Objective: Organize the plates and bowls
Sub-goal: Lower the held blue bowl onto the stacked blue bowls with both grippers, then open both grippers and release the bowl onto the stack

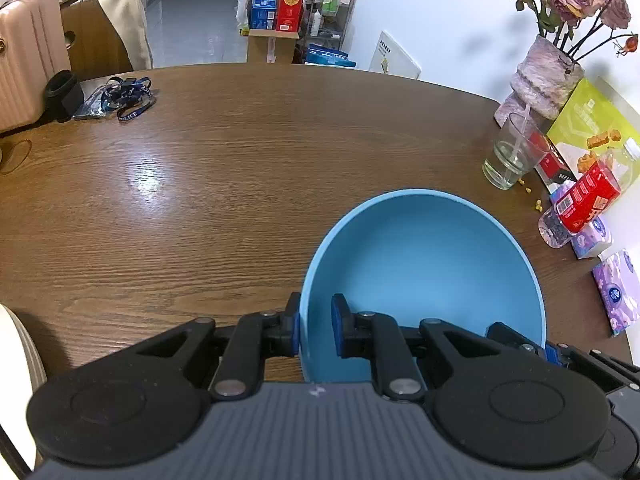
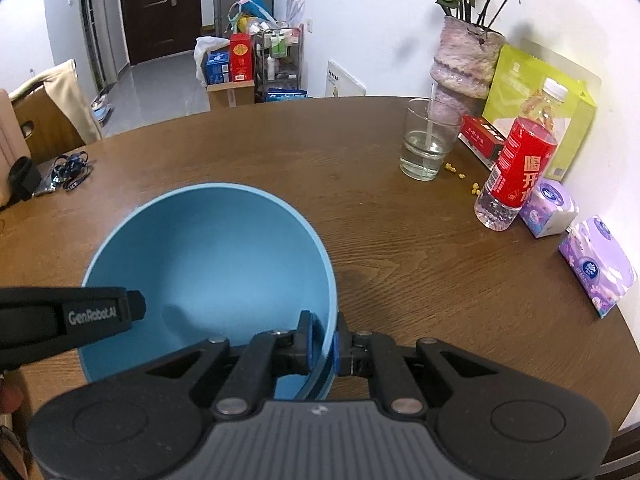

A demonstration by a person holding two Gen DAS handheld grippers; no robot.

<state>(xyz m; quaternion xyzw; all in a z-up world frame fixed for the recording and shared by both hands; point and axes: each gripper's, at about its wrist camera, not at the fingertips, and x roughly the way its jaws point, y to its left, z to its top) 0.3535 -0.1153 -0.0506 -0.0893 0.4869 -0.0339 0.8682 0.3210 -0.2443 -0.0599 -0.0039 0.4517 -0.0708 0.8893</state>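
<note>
Item: blue bowl [image 1: 424,264] over wood bench [image 1: 240,168], near rim cut off behind both tools, base hidden; left gripper [image 1: 316,328] fingers clamped on its left wall, right gripper [image 2: 324,344] fingers clamped on right wall.

Lighting: bright, even indoor light, cool white. Glare: one white patch on the wooden table [image 1: 240,168], well ahead and left of the left gripper's fingers [image 1: 294,328]. Shadows: soft, beneath the blue bowl [image 2: 208,264]; flower shadows on the wall [image 1: 460,20]. Focus: sharp throughout, no motion blur. Distortion: strong fisheye bending, dark corner vignetting.
</note>
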